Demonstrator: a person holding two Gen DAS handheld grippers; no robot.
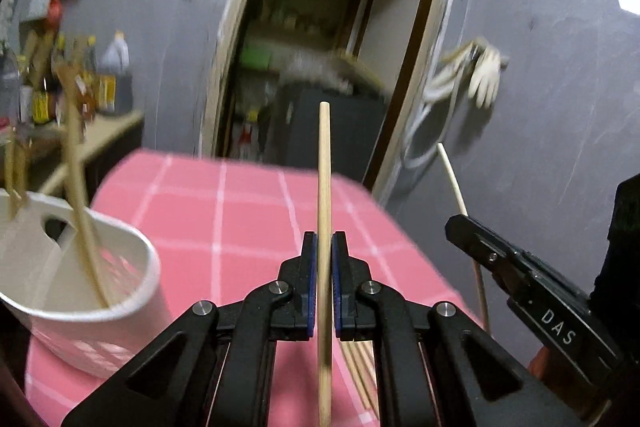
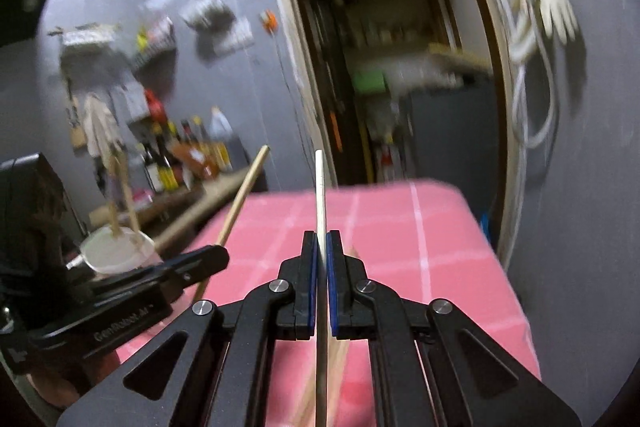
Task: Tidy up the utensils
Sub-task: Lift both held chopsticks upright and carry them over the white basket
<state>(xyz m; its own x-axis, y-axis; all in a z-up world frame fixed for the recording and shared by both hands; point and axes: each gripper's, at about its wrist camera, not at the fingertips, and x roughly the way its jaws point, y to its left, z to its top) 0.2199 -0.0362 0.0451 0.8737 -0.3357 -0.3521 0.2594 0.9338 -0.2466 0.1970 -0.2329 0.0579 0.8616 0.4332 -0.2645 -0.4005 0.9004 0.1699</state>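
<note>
Looking along the left gripper (image 1: 324, 247), its jaws are clamped on a wooden chopstick (image 1: 324, 163) standing upright, tip toward the ceiling, above the pink checked table (image 1: 240, 211). The white holder (image 1: 132, 251) at the left already has a few wooden utensils leaning in it; more sticks (image 1: 360, 371) lie below, so I'd say sorting is midway.

From the right gripper (image 2: 322, 247), a paler chopstick (image 2: 320, 183) is pinched likewise, upright over the table's middle.

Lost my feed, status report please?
Left gripper shut on wooden chopstick. Right gripper shut on pale chopstick. White holder left, path unobstructed.
</note>
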